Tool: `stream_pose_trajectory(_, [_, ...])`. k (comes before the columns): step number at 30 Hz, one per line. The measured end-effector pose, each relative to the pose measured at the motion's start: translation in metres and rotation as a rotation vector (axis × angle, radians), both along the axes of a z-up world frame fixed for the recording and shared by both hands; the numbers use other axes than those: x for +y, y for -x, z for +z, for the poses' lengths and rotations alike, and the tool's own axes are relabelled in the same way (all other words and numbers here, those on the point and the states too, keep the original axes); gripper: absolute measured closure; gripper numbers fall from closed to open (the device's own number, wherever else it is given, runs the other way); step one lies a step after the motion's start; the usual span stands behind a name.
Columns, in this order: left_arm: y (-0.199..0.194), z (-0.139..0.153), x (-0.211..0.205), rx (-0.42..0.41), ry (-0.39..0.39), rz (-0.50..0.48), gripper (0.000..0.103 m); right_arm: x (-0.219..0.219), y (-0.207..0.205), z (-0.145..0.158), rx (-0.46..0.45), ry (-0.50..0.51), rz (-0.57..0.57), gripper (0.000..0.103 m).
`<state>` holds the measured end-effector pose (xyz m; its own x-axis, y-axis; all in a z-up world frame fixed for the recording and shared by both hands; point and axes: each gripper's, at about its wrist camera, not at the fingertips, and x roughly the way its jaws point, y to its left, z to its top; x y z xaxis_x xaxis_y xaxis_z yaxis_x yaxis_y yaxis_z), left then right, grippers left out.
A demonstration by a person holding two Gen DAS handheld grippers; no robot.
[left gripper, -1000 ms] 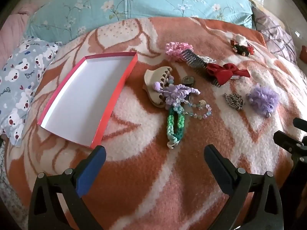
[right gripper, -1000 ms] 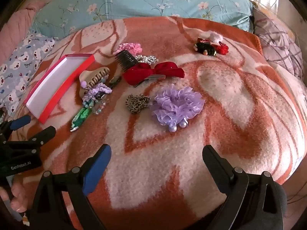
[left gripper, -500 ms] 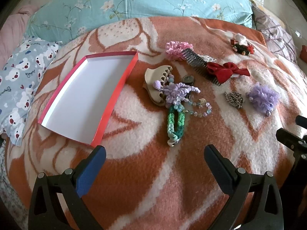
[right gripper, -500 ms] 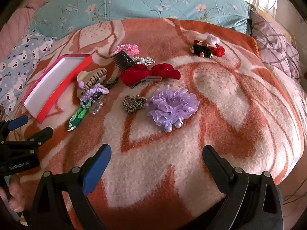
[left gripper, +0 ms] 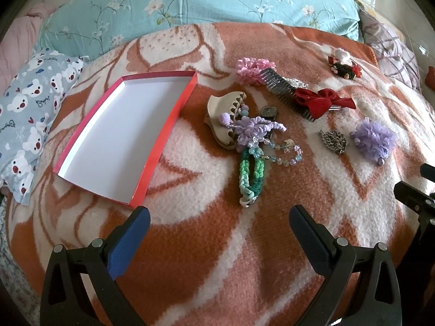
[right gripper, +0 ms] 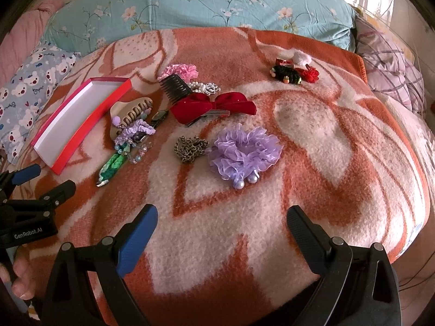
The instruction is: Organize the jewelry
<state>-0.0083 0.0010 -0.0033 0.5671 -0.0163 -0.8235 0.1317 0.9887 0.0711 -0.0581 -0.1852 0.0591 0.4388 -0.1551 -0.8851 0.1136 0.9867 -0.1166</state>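
Observation:
A red box with a white inside [left gripper: 117, 141] [right gripper: 78, 125] lies empty on the orange blanket. Right of it lies a heap: a beige claw clip [left gripper: 220, 111], a purple scrunchie [left gripper: 255, 127], a bead bracelet [left gripper: 285, 154] and a green braided band [left gripper: 251, 176]. Farther right lie a red bow comb [right gripper: 214, 106], a chain [right gripper: 190, 146] and a purple frilly flower [right gripper: 244, 152]. My left gripper [left gripper: 217, 231] is open and empty, short of the green band. My right gripper [right gripper: 221, 233] is open and empty, short of the purple flower.
A pink flower clip [right gripper: 179, 72] and a red-black hair tie [right gripper: 293, 73] lie farther back. Blue floral pillows [right gripper: 204, 2] line the back, a bear-print pillow [left gripper: 30, 103] is at the left. The blanket's edge drops off at the right.
Both grippers have drawn back a little from the items; the right view has tilted up slightly. Nothing on the blanket has moved.

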Motion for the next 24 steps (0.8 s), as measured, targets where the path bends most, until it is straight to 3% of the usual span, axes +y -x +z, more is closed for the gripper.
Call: stream_pose_trajectory(24, [-0.0071, -0.0033, -0.0027, 0.003, 0.003, -0.006, 0.001, -0.0076, -0.0012, 0.0042, -0.011, -0.020, -0.010, 0.006])
